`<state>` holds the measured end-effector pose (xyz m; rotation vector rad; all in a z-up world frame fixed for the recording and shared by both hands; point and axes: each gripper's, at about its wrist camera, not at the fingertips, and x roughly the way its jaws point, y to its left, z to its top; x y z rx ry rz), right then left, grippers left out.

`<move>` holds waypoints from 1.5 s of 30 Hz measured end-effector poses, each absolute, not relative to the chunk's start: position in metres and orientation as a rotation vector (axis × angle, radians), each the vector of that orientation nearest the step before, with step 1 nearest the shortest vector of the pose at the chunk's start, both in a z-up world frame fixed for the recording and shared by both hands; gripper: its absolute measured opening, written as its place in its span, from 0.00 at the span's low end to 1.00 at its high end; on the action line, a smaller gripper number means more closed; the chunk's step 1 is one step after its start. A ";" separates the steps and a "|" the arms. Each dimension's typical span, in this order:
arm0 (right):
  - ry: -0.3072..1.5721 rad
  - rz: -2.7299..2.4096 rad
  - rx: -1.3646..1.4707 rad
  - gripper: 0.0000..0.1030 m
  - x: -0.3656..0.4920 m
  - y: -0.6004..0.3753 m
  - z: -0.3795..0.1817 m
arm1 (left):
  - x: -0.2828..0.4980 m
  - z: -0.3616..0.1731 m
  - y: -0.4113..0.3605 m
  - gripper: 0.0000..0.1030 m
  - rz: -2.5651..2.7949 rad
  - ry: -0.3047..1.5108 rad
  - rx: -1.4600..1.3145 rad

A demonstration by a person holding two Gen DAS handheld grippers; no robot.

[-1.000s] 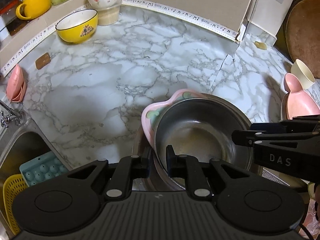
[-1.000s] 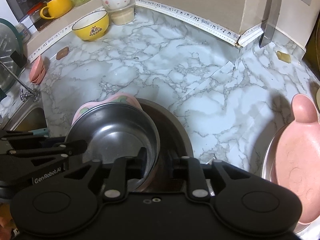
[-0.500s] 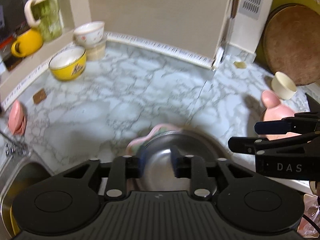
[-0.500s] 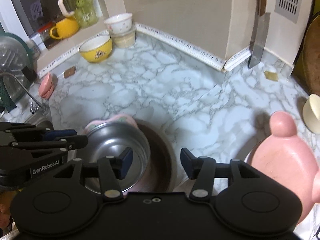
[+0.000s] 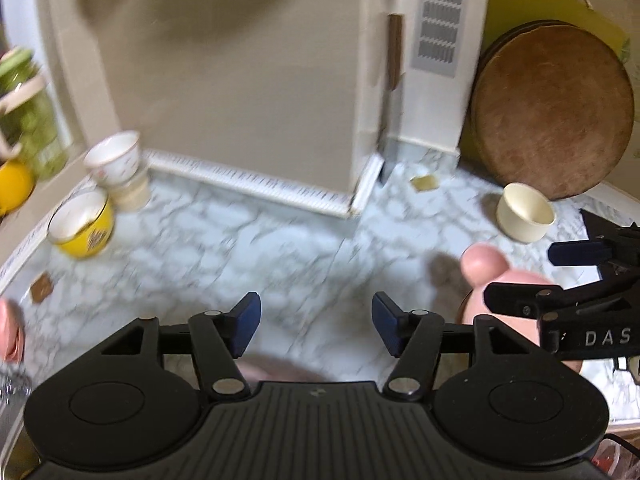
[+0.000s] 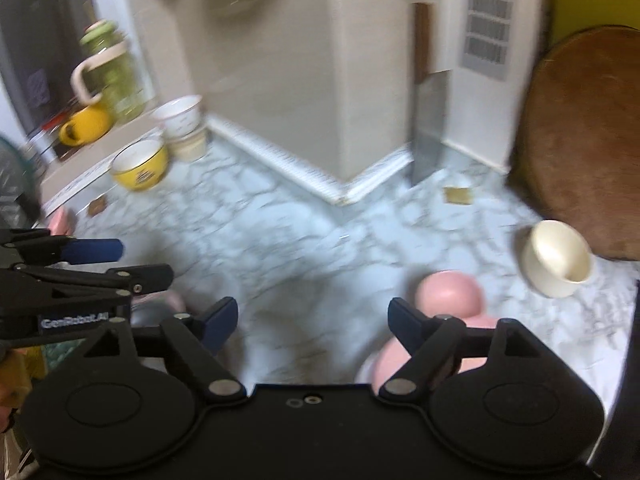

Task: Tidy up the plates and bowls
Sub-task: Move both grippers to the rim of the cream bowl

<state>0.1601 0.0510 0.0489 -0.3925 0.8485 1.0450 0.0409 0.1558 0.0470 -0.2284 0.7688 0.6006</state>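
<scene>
L gripper (image 5: 316,328) opening, nothing btwn | R gripper (image 6: 312,326) opening, nothing btwn | both above marble counter (image 5: 280,248)

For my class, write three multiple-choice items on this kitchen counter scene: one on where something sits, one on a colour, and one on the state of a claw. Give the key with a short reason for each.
1. Where is the round wooden board?
A. Flat on the counter
B. Leaning at the back right
C. In the sink

2. What colour is the bowl near the window ledge?
A. Yellow
B. Blue
C. Black

3. What is between the fingers of the left claw?
A. A cream cup
B. A spoon
C. Nothing

Key: 1 B, it stands tilted behind the cream cup. 2 A, its outside is yellow, its inside white. 3 C, the jaws are opening with only marble counter seen between them.
</scene>
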 end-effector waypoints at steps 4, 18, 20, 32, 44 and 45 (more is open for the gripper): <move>0.832 0.979 -0.360 0.88 0.198 0.034 0.057 | 0.078 0.054 0.143 0.64 0.565 0.754 -0.199; 0.852 0.804 -0.296 0.99 0.316 -0.011 0.051 | 0.214 0.041 0.113 0.74 0.466 0.774 -0.147; 0.860 0.774 -0.293 0.99 0.332 -0.015 0.046 | 0.236 0.035 0.112 0.74 0.450 0.790 -0.152; 0.955 0.626 -0.249 0.99 0.433 -0.026 0.017 | 0.354 -0.006 0.111 0.74 0.404 0.868 -0.196; 1.077 0.569 -0.231 0.87 0.491 -0.019 -0.038 | 0.422 -0.058 0.112 0.74 0.390 0.947 -0.212; 1.085 0.565 -0.234 0.85 0.491 -0.018 -0.043 | 0.425 -0.060 0.110 0.74 0.390 0.953 -0.206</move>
